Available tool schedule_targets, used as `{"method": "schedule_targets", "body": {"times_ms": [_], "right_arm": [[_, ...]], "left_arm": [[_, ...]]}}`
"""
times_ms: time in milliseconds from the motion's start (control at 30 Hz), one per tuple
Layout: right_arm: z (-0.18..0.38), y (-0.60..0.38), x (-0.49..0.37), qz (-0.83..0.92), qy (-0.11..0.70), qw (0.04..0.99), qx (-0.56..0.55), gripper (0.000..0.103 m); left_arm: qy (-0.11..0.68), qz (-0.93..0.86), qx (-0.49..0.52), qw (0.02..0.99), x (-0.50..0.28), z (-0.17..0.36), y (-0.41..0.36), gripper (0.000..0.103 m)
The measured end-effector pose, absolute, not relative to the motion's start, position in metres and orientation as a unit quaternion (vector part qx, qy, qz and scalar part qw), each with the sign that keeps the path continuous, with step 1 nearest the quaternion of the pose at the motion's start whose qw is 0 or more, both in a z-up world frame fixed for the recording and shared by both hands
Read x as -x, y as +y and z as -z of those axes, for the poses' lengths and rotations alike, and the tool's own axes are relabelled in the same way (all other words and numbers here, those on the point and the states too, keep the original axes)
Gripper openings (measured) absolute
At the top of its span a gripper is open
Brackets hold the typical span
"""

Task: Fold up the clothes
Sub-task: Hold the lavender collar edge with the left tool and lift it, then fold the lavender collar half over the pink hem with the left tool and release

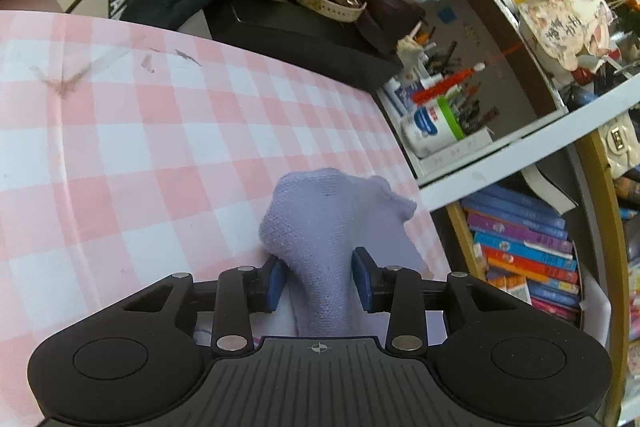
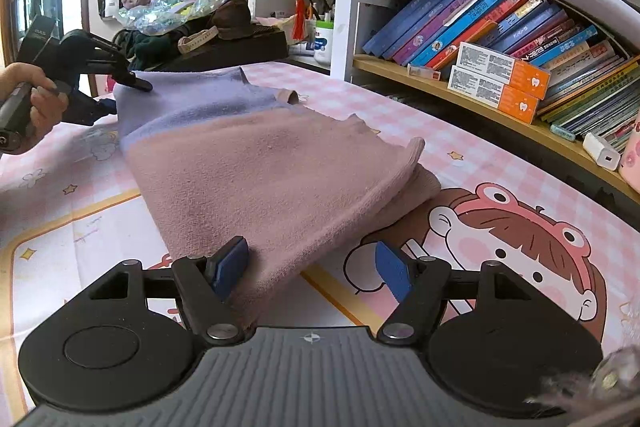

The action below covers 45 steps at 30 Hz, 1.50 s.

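- Right wrist view, far left: a hand point(image 2: 30, 99) holds the left gripper point(image 2: 124, 93), whose 2 black fingers reach the lilac end of the garment point(image 2: 256, 163).
- From its own camera, the left gripper point(image 1: 320, 275) has a bunched lilac part of the garment point(image 1: 320, 227) between its 2 blue pads point(image 1: 276, 279); the cloth fills the gap, so it looks gripped, though the pad contact is hard to judge.
- That lilac bunch rises off the pink-and-white checked tablecloth point(image 1: 140, 155).
- At centre of the right wrist view, the garment lies on the tablecloth point(image 2: 480, 163) in 2 colours: lilac at the far end, dusty pink nearer the camera, with a folded edge along its right side.
- Right gripper point(image 2: 312, 269) stands with jaws wide apart; its left pad point(image 2: 230, 265) touches the pink hem, while the right pad sits clear of the cloth, over a cartoon face print point(image 2: 520, 247).
- Further right, a shelf point(image 2: 460, 95) beside the table carries leaning books point(image 2: 480, 23) and 2 orange-ended boxes point(image 2: 500, 79).
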State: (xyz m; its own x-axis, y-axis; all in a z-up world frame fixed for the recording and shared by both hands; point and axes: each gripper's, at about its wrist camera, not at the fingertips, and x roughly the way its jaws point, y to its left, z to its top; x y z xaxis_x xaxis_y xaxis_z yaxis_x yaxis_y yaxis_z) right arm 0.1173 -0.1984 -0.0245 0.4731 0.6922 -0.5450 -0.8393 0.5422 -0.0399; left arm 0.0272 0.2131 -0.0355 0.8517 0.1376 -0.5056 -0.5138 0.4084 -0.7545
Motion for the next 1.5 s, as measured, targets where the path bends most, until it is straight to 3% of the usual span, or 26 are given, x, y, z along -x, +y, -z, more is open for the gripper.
{"method": "schedule_targets", "body": {"times_ms": [133, 333, 800, 1033, 1367, 1500], "right_arm": [[0.024, -0.199, -0.118, -0.454, 0.243, 0.844, 0.15, 0.069], [0.024, -0.199, -0.119, -0.455, 0.246, 0.843, 0.147, 0.069], [0.024, -0.199, -0.12, -0.459, 0.252, 0.84, 0.143, 0.069], [0.024, -0.199, -0.121, -0.46, 0.257, 0.838, 0.142, 0.069], [0.024, -0.199, -0.123, -0.46, 0.258, 0.838, 0.141, 0.069], [0.023, -0.198, -0.123, -0.46, 0.258, 0.838, 0.141, 0.069]], "left_arm": [[0.19, -0.201, 0.454, 0.847, -0.032, 0.023, 0.2, 0.025], [0.183, -0.181, 0.303, 0.917, -0.036, -0.002, 0.161, 0.025], [0.195, -0.173, 0.435, 0.862, -0.042, 0.03, 0.201, 0.031], [0.182, -0.153, 0.427, 0.872, -0.042, 0.026, 0.202, 0.016], [0.133, -0.041, 0.248, 0.959, -0.049, -0.063, 0.121, 0.012], [0.108, 0.055, 0.049, 0.991, -0.043, -0.078, 0.032, 0.012]]}}
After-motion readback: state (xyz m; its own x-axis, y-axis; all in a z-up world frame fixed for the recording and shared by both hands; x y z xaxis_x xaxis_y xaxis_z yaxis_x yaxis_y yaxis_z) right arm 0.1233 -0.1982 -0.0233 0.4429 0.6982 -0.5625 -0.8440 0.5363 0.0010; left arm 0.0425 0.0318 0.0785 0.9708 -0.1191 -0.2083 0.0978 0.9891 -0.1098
